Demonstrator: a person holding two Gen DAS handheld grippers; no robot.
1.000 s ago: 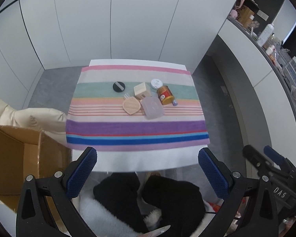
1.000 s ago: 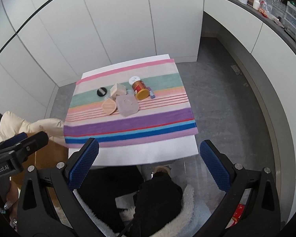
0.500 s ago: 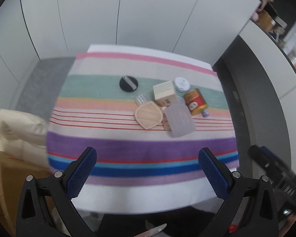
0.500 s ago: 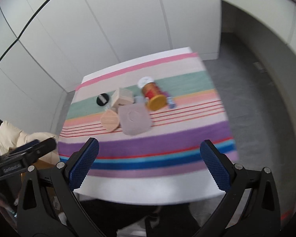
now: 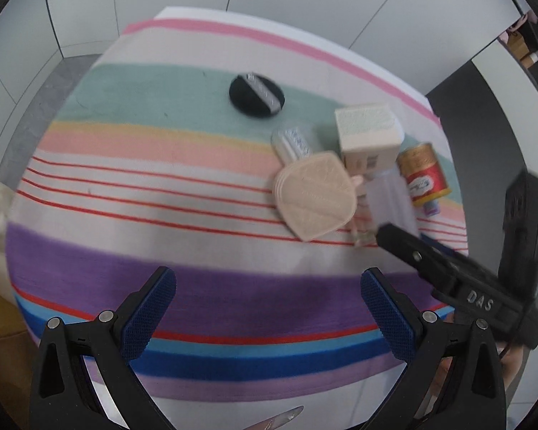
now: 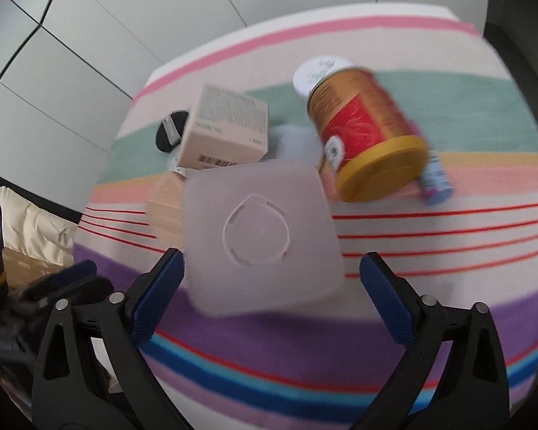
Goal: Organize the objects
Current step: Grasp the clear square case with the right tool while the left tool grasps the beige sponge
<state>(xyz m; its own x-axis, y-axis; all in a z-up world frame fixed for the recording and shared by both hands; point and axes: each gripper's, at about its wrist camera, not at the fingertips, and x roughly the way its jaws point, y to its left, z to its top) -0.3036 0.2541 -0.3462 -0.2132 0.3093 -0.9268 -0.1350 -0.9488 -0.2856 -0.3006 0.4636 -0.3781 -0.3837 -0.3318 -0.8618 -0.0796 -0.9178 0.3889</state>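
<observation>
A cluster of small items lies on the striped cloth (image 5: pixel 161 243). A translucent square case (image 6: pixel 262 236) is nearest my right gripper (image 6: pixel 270 279), which is open with its fingers on either side of the case's near end. Behind the case are a beige carton (image 6: pixel 229 129), a red and gold can (image 6: pixel 366 132) on its side, a white-lidded jar (image 6: pixel 319 68), a small blue tube (image 6: pixel 435 179), a black round puff (image 5: pixel 256 95) and a beige teardrop puff (image 5: pixel 314 195). My left gripper (image 5: pixel 267 294) is open and empty over the purple stripe, short of the cluster.
A small clear container (image 5: pixel 292 141) lies beside the beige puff. A cream cushion (image 6: pixel 36 222) and a brown cardboard box (image 6: pixel 21 265) are left of the table. White panelled walls stand behind it. The other gripper's black body (image 5: pixel 455 279) reaches in from the right.
Both grippers have moved forward and down over the table, so the items look much larger. The right one has closed in on the translucent case. Both stay open.
</observation>
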